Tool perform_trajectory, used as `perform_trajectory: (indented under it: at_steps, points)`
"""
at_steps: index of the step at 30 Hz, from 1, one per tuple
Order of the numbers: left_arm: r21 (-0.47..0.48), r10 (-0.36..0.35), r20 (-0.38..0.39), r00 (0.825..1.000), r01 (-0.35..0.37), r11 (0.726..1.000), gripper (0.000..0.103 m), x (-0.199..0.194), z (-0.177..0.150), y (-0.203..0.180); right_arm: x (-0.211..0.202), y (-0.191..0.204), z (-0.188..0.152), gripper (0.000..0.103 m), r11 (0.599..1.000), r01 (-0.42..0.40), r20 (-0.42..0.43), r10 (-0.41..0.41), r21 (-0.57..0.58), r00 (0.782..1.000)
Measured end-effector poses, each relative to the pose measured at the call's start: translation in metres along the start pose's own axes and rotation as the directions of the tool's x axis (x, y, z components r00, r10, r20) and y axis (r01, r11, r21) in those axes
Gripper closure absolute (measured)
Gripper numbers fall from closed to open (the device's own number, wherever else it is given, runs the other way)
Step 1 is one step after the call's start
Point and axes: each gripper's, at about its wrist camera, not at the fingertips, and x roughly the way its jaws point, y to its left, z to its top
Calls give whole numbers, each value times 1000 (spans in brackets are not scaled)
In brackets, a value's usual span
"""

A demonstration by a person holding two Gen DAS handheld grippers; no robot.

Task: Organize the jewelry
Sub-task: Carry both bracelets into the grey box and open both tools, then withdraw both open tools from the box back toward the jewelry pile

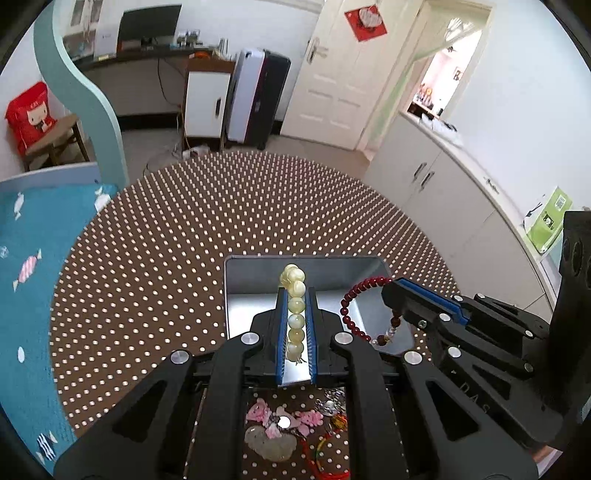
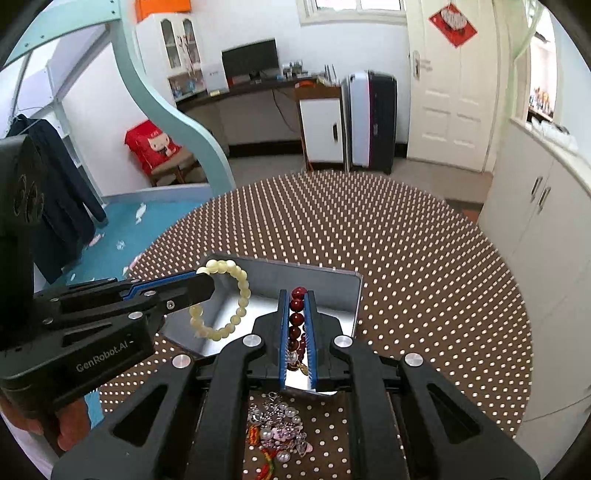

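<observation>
We see a round table (image 1: 155,258) covered in a brown cloth with white dots filling the middle of both views. Behind it, at the top of each frame, stand a white panelled door (image 1: 332,74) with a red paper ornament (image 1: 365,20), a dark suitcase (image 1: 255,99), a small white cabinet (image 1: 205,103) and a desk with one monitor (image 1: 149,24). A blue bedspread (image 1: 29,280) lies at the left edge, and white cupboards (image 1: 443,199) run down the right.

We count one open metal tin (image 1: 255,273), two bead bracelets, and one loose heap of trinkets (image 1: 291,424) at the bottom centre, with pink pieces, clear beads and a red cord; we cannot count its items.

In the left wrist view, the left gripper (image 1: 295,295) is clamped tight on the pale yellow bracelet (image 1: 295,317), whose beads run in a line between the blue pads over the tin. In the right wrist view this bracelet hangs as a loop at centre left, above the tin's left end.

The right gripper (image 2: 297,297) is likewise closed on the dark red bracelet (image 2: 295,317), beads stacked between its pads at lower centre, over the tin's right part. In the left wrist view it dangles as a loop just right of centre. A hand (image 2: 70,424) shows at the lower left.
</observation>
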Motion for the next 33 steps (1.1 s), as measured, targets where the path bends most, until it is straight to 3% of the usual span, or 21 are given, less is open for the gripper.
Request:
perform_trajectory:
  at_steps: [5,9,10,12,15,26,28,30,33]
  points:
    - [4,14,-49,999,-14,1000,94,26,-5,0,13,0,-1,96,1000,4,-41,-4,-1,999]
    - [26,41,-39,998,-40,999,93,27,-5,-5,1,3,2,91,1000,16,-13,-16,-4,1000]
    - [30,44,-35,998,-43,999,93,24,-7,-4,-3,3,2,84,1000,18,-3,-18,-8,1000]
    - [34,56,-27,998,-55,998,73,19,-8,-7,-9,3,2,71,999,39,13,-39,-11,999]
    - [47,88,-4,996,-88,995,68,11,-12,-9,-17,-2,0,59,997,81,37,-81,-9,996]
    - [47,113,5,994,-113,992,68,-8,-26,-5,-33,-3,-12,58,995,96,52,-96,-1,994]
    - [51,116,14,993,-117,992,63,-15,-30,-6,-39,-2,-15,58,995,99,60,-99,-2,993]
    - [57,120,28,992,-122,991,52,-25,-38,-6,-46,-4,-20,56,995,95,69,-95,1,993]
    - [69,119,37,992,-121,990,43,-39,-50,-6,-56,-3,-30,46,995,104,82,-103,1,991]
